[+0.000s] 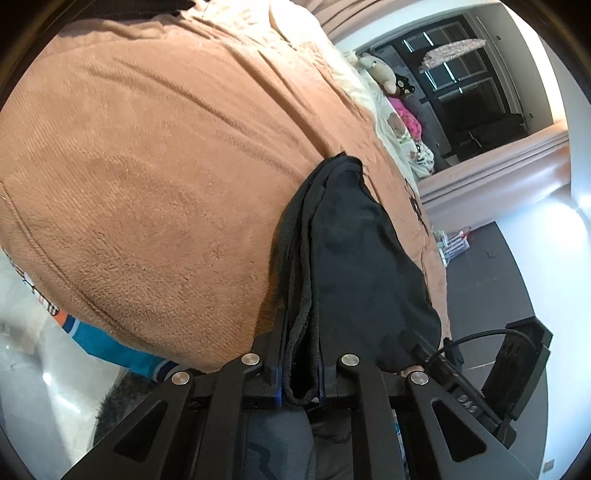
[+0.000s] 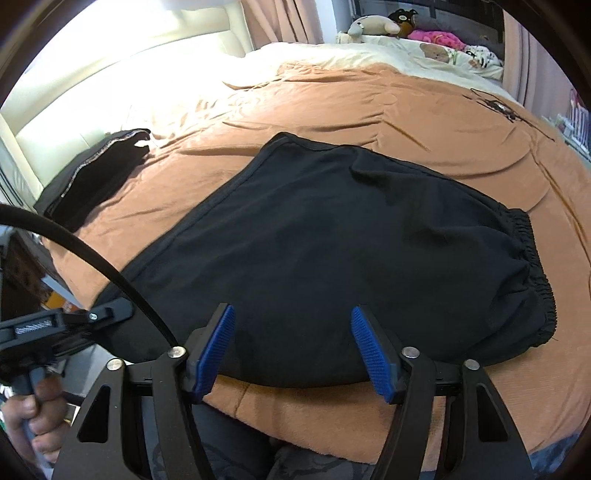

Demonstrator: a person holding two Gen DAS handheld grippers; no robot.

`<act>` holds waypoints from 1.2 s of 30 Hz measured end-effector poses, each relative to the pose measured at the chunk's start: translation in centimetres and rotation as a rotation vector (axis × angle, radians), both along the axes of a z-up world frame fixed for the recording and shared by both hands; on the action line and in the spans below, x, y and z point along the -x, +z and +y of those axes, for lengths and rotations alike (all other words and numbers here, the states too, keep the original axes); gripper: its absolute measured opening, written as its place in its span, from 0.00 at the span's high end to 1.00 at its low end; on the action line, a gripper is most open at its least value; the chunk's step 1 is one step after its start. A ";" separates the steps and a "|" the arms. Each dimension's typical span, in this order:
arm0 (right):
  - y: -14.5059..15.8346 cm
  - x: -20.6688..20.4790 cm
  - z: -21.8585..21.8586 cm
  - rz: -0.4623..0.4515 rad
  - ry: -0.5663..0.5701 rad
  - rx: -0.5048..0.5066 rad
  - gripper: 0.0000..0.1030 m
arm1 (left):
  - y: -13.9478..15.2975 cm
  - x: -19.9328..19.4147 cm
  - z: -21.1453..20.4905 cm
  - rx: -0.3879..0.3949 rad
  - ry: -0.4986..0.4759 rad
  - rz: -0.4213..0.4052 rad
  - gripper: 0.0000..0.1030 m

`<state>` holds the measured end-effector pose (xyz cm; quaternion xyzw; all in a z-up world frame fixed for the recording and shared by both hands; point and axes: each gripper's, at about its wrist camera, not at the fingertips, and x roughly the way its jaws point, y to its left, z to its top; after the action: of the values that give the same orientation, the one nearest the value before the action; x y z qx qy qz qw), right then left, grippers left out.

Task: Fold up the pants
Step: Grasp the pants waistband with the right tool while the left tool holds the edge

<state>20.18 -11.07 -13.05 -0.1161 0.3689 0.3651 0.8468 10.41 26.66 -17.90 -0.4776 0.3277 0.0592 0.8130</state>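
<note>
The black pants [image 2: 332, 243] lie folded on the brown blanket [image 2: 424, 122], elastic waistband at the right. In the left wrist view my left gripper [image 1: 301, 332] is shut on a bunched black edge of the pants [image 1: 354, 251], with a drawstring cord between the blue pads. My right gripper [image 2: 291, 325] is open, its blue pads [image 2: 216, 350] spread just above the near edge of the pants, holding nothing. The left gripper also shows at the left of the right wrist view [image 2: 110, 312].
A second black garment [image 2: 96, 177] lies at the blanket's left edge. Stuffed toys and pillows [image 2: 413, 33] sit at the bed's far end. The bed's near edge [image 2: 295, 417] is just in front of my right gripper. Grey floor [image 1: 491, 280] lies beside the bed.
</note>
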 end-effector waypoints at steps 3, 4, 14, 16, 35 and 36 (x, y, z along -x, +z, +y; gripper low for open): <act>-0.5 0.0 0.6 0.003 -0.013 0.021 0.46 | 0.5 0.1 -0.3 -0.018 0.012 0.003 0.88; -0.6 -0.1 0.6 0.007 -0.015 0.024 0.47 | 0.6 0.0 -0.4 -0.025 0.013 0.005 0.88; -1.2 -4.2 1.3 0.073 -0.039 0.026 0.50 | 0.5 -0.2 -0.5 -0.020 0.061 0.028 0.88; -1.0 -5.7 1.3 0.109 -0.031 0.002 0.50 | 0.3 -0.1 -0.4 -0.009 0.074 0.033 0.88; -0.7 -16.8 2.5 0.263 -0.113 -0.042 0.72 | -0.7 -0.4 0.2 0.024 0.134 0.108 0.88; -0.7 -17.0 2.5 0.264 -0.118 -0.041 0.76 | -0.8 -0.4 0.2 0.027 0.135 0.108 0.88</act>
<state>37.22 -8.58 -13.71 -0.0280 0.4757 0.3339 0.8133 10.86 26.91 -18.66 -0.5055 0.3388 0.1350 0.7819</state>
